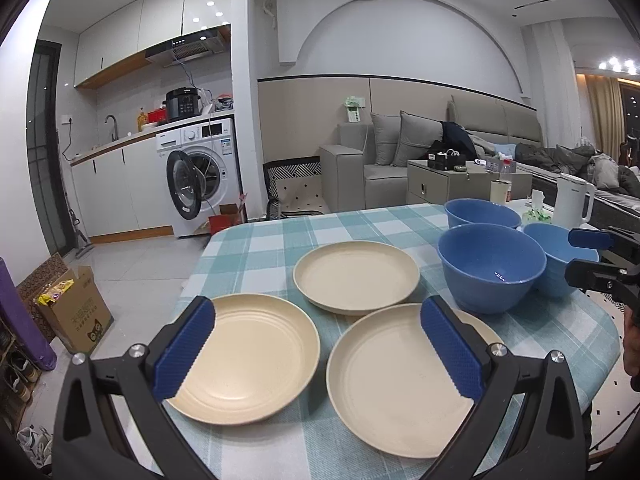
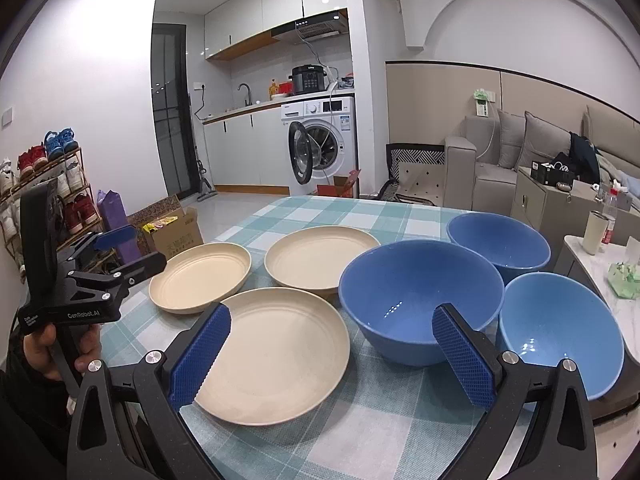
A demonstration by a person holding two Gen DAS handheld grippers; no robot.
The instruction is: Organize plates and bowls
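Three cream plates [image 2: 276, 354] lie singly on the checked tablecloth [image 2: 384, 428]: one near the front edge, one to its left [image 2: 200, 282], one farther back [image 2: 320, 258]. None is stacked. To their right stand three blue bowls, upright and separate: a large one [image 2: 420, 308] just beside the far plate, another behind it [image 2: 500, 244], a third at the near right [image 2: 560, 332] by the table's edge. The left gripper [image 1: 318, 346] hovers above the two near plates, its blue pads spread wide and grasping nothing. The right gripper [image 2: 332, 356] hangs over the near plate and the large bowl, likewise released and empty. A hand [image 2: 56, 350] grips the left tool's handle. Beyond the table stands a washing machine [image 2: 322, 142] with its door ajar.
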